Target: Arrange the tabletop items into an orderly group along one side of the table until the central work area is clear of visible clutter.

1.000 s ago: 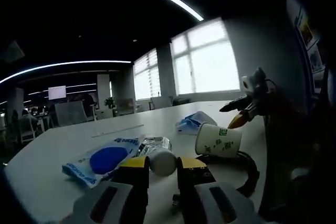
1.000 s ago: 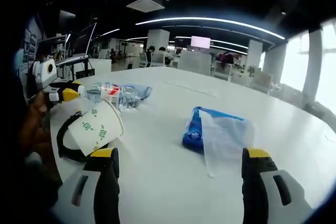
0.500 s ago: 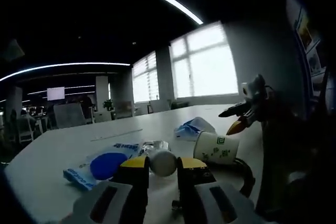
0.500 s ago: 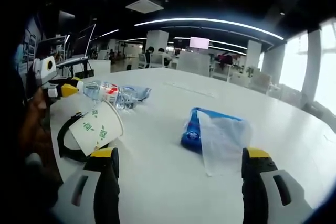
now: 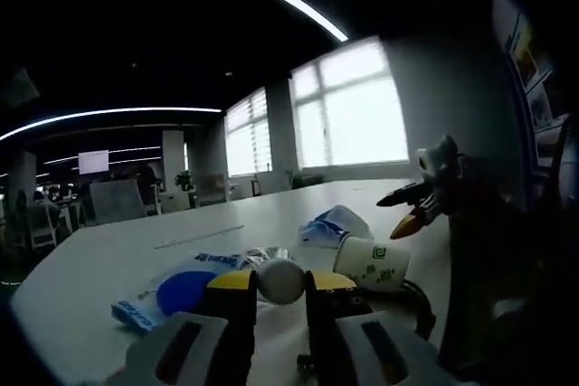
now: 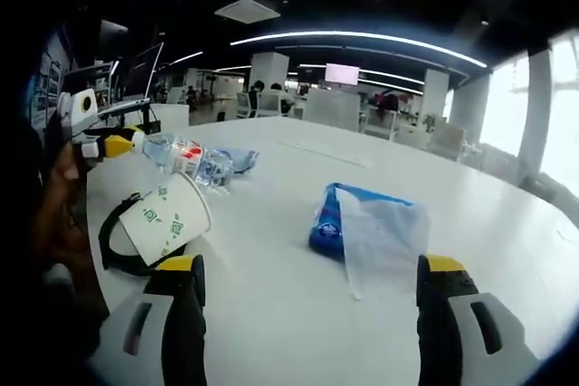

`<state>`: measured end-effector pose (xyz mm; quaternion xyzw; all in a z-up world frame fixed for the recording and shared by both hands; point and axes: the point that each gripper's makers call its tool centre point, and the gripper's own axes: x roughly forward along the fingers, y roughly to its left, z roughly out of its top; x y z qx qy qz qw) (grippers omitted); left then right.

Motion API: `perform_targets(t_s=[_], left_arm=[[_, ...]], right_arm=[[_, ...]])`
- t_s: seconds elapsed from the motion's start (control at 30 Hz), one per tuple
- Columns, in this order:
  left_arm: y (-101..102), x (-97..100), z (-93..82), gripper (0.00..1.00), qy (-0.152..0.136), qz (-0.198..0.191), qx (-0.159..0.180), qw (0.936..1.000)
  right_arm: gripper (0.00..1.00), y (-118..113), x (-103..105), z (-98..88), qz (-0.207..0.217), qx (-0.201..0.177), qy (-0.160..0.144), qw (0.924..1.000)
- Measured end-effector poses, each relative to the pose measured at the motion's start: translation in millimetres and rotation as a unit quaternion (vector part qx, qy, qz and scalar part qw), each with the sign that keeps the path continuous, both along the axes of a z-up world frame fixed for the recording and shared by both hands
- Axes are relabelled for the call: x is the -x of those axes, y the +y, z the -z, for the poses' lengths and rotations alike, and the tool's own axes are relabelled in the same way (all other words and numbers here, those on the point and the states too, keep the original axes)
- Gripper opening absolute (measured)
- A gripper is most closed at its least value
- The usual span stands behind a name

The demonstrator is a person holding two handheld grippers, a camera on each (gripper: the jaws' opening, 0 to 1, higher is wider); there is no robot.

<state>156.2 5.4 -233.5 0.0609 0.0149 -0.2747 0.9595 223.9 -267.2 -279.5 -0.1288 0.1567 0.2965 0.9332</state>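
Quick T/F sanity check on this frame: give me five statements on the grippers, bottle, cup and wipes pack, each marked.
1. The left gripper is shut on the cap end of the clear plastic water bottle. True.
2. The right gripper is clamped on the blue wipes pack. False: its jaws stand wide open, with the pack lying between them and farther ahead on the white table.
3. The white paper cup with green print stands upright. False: it lies tipped on its side.
4. The cup rests against a black loop-shaped object. True.
5. The bottle lies flat on the table. False: its cap end is lifted in the left gripper.
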Motion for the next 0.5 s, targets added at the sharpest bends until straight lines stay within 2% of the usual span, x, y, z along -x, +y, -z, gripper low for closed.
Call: perform_targets(t_s=[0.5], left_arm=[[-1.4,1.8,-12.7,0.18,-0.004,0.005,0.000,1.0000]], right_arm=[[0.94,0.3,3.0,0.1,0.001,-0.008,-0.002,1.0000]])
